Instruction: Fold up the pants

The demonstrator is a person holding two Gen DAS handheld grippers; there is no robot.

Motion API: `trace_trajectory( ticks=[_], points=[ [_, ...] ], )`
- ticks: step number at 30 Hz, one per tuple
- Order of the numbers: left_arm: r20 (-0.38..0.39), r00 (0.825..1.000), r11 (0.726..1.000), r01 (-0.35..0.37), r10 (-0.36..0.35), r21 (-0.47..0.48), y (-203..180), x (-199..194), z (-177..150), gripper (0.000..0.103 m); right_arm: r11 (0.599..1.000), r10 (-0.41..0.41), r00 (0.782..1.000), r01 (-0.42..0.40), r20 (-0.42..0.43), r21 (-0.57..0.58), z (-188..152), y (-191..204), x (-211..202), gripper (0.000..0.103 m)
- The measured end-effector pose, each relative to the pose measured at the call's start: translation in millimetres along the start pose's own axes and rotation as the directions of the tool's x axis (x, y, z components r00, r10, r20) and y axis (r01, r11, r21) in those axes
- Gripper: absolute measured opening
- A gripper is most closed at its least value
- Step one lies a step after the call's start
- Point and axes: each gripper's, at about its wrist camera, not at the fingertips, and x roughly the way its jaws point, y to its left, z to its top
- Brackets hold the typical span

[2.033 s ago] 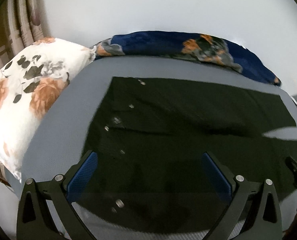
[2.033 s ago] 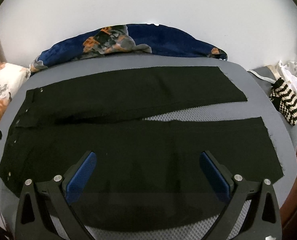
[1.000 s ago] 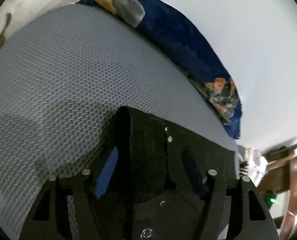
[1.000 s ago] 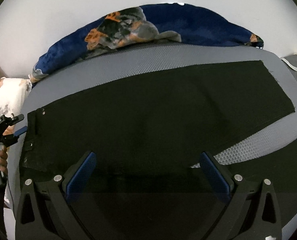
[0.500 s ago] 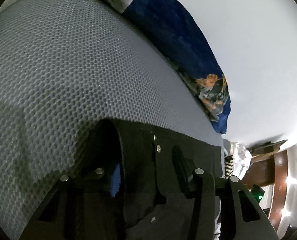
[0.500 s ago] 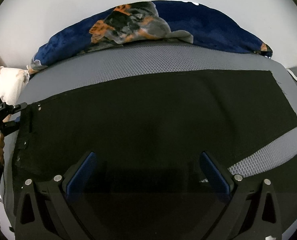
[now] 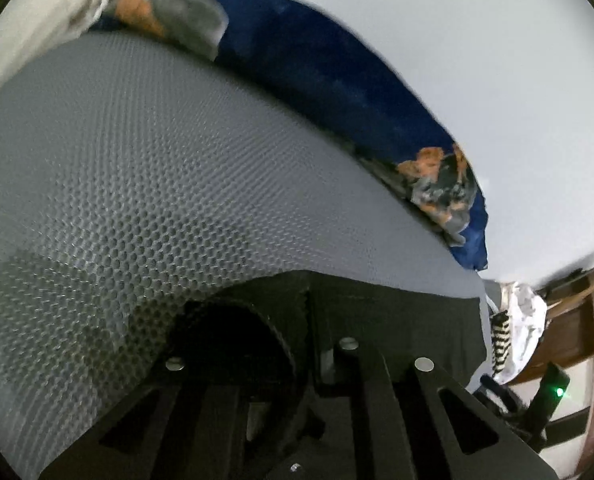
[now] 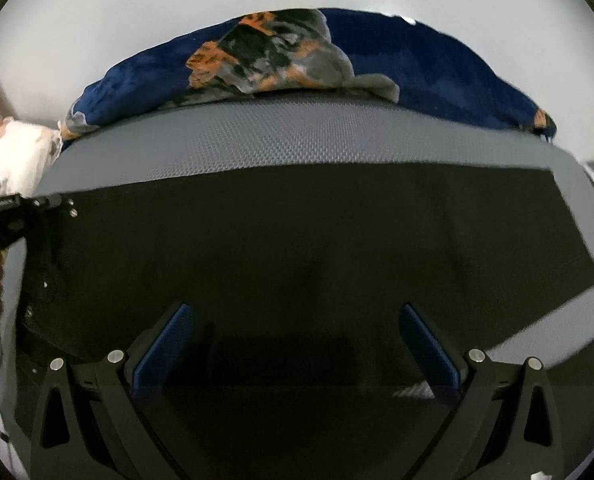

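right wrist: black pants [image 8: 297,248] spread flat

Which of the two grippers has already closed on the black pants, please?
The left gripper: it is shut on the pants' waistband corner, while the right gripper hovers wide open.

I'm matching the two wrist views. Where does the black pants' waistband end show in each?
Left wrist: waistband at bottom centre, pinched in the left claw.
Right wrist: waistband at the left edge, where the left claw grips it; the open right claw hovers over the pants.
Shared landmark: the blue floral blanket behind the grey mesh bed.
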Motion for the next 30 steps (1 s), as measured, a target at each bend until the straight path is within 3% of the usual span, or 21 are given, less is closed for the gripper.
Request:
trace_trajectory(
  ticks=[4, 7, 10, 13, 17, 20, 25, 28, 30],
  points=[
    [0.021, 0.999, 0.997, 0.049, -0.05, 0.062, -24.8, -24.6, -7.4, 0.008, 0.992, 0.043, 0.999, -0.04, 0.029, -0.116, 15.4, -10.3, 6.4, 0.103],
    [0.023, 0.976, 0.97, 0.213, -0.217, 0.112, -40.5, -47.4, -19.9, 0.007, 0.96, 0.133, 0.989, -0.113, 0.06, -0.257, 38.2, -16.6, 11.0, 0.103],
    [0.044, 0.951, 0.942, 0.295, -0.305, 0.161, -52.4, -68.9, -32.4, 0.007, 0.899, 0.206, 0.978, -0.185, 0.012, -0.398, 73.0, -17.5, 22.5, 0.103],
    [0.069, 0.939, 0.931, 0.321, -0.336, 0.176, -56.4, -85.3, -41.2, 0.007, 0.836, 0.253, 0.967, -0.241, -0.043, -0.493, 97.0, -13.3, 38.7, 0.102],
    [0.088, 0.943, 0.935, 0.299, -0.32, 0.191, -56.9, -102.0, -47.2, 0.007, 0.72, 0.31, 0.935, -0.348, -0.17, -0.6, 120.4, -3.0, 67.2, 0.081],
    [0.095, 0.954, 0.945, 0.263, -0.285, 0.195, -59.4, -105.4, -47.6, 0.007, 0.638, 0.32, 0.901, -0.434, -0.294, -0.636, 128.0, 4.5, 90.5, 0.078],
    [0.097, 0.967, 0.956, 0.215, -0.238, 0.2, -63.0, -105.8, -46.6, 0.007, 0.527, 0.334, 0.807, -0.588, -0.486, -0.614, 126.7, 9.1, 117.6, 0.075],
    [0.1, 0.97, 0.961, 0.2, -0.221, 0.19, -62.4, -103.6, -43.5, 0.007, 0.503, 0.309, 0.803, -0.593, -0.51, -0.629, 125.8, 6.9, 125.5, 0.074],
    [0.096, 0.97, 0.961, 0.201, -0.222, 0.192, -60.8, -103.8, -43.9, 0.007, 0.499, 0.307, 0.789, -0.609, -0.532, -0.617, 127.4, 5.0, 130.1, 0.067]
  ],
)
